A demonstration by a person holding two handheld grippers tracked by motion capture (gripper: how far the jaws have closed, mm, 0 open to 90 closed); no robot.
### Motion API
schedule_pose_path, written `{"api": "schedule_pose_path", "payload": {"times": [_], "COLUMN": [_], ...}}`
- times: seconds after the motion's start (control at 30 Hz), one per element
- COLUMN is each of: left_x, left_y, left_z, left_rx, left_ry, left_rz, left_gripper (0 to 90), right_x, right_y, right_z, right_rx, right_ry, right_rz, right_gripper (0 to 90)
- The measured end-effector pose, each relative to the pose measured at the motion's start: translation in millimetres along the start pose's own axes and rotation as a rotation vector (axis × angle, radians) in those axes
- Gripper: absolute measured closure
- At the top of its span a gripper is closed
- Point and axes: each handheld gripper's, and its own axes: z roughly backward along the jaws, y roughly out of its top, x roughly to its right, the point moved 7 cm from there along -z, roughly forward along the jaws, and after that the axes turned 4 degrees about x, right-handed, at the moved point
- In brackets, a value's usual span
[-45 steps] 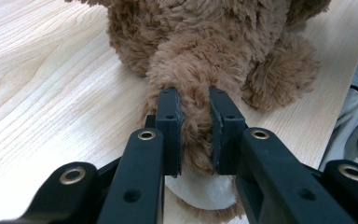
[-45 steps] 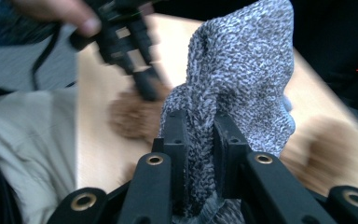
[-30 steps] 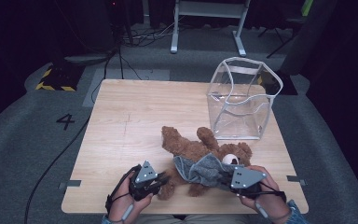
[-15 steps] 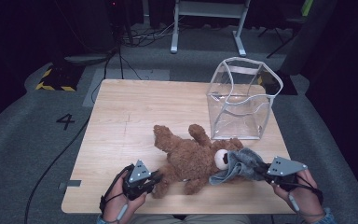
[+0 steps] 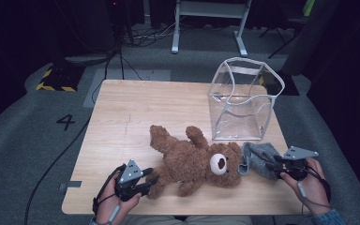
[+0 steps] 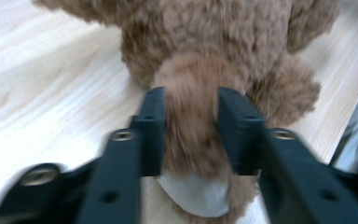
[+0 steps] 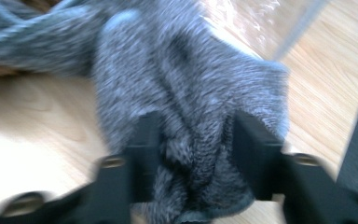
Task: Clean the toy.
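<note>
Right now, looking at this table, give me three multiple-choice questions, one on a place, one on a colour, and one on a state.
1. Where does the clear plastic box stand?
A. at the table's far right
B. at its near left
C. on the floor

2. What colour is the knitted cloth by the right gripper?
A. red
B. grey
C. yellow

3. How does the brown plush teddy bear lie?
A. upright inside the box
B. hanging in the air
C. flat on the wooden table

Answers:
1 A, the high view shows the box on the far right part of the table.
2 B, the right gripper view shows grey knit between the jaws.
3 C, the bear lies along the table, one leg between the jaws of the left gripper.
</note>
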Motion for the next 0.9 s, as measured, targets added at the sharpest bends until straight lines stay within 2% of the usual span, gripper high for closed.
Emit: {"api": "schedule_pose_path", "payload": {"times": [0.1, 0.17, 0.27, 0.3, 0.33, 0.4, 0.43, 0.5, 0.53, 0.57, 0.6, 0.63, 0.7, 0.77, 0.8, 0.83, 0.87, 0.9], "left_x": [-2.0, -2.6, -1.2, -0.6, 0.1, 2.4, 3.6, 6.0, 6.1, 6.6, 7.4, 8.1, 9.0, 10.4, 11.2, 14.1, 15.2, 16.3], "left_y": [8.0, 11.4, 12.4, 12.2, 12.5, 13.4, 14.1, 15.1, 15.5, 15.8, 15.9, 15.6, 15.2, 14.5, 14.4, 14.5, 14.6, 14.9], "left_z": [5.7, 6.4, 3.1, 1.2, -0.5, -3.4, -4.8, -7.7, -8.8, -10.2, -11.2, -12.6, -14.5, -16.3, -16.9, -18.2, -18.6, -19.2], "left_rx": [0.044, 0.062, 0.060, 0.050, 0.046, 0.040, 0.040, 0.039, 0.037, 0.036, 0.035, 0.028, 0.025, 0.015, 0.013, 0.013, 0.009, 0.008], "left_ry": [0.002, 0.006, 0.001, 0.003, 0.001, -0.003, -0.008, -0.021, -0.018, -0.024, -0.029, -0.035, -0.040, -0.044, -0.043, -0.054, -0.060, -0.060], "left_rz": [0.026, 0.024, 0.017, 0.010, 0.001, -0.008, -0.014, -0.015, -0.019, -0.024, -0.023, -0.028, -0.033, -0.049, -0.059, -0.062, -0.069, -0.067], "left_gripper": [49.1, 44.7, 41.8, 41.3, 40.6, 40.2, 40.1, 39.7, 39.6, 39.6, 39.5, 39.2, 37.8, 35.7, 35.6, 35.2, 34.6, 34.3], "right_x": [5.1, 3.8, -10.2, -15.7, -24.2, -34.2, -39.0, -39.9, -40.8, -39.2, -37.5, -35.4, -28.2, -18.2, -15.1, -11.5, -10.1, -9.8], "right_y": [3.0, 10.1, 22.6, 25.4, 28.7, 29.1, 26.7, 24.9, 20.4, 15.5, 10.2, 6.4, 0.9, -4.8, -6.9, -8.7, -8.7, -7.3], "right_z": [8.1, 18.0, 26.4, 26.4, 23.6, 10.1, 1.2, -17.7, -30.9, -39.7, -45.2, -47.3, -44.3, -37.1, -34.3, -29.8, -22.6, -18.9], "right_rx": [0.035, 0.072, 0.133, 0.145, 0.154, 0.132, 0.102, 0.101, 0.069, 0.036, -0.002, -0.027, -0.043, -0.075, -0.080, -0.078, -0.057, -0.037], "right_ry": [-0.071, -0.083, -0.025, -0.004, 0.027, 0.062, 0.083, 0.113, 0.141, 0.145, 0.140, 0.135, 0.112, 0.060, 0.048, 0.038, 0.037, 0.028], "right_rz": [0.006, 0.016, 0.064, 0.068, 0.095, 0.144, 0.140, 0.145, 0.118, 0.123, 0.126, 0.138, 0.118, 0.124, 0.113, 0.099, 0.061, 0.043], "right_gripper": [35.6, 32.8, 31.6, 31.6, 31.4, 30.6, 30.7, 33.2, 39.4, 47.1, 59.2, 63.3, 66.5, 66.4, 65.0, 60.4, 49.9, 42.8]}}
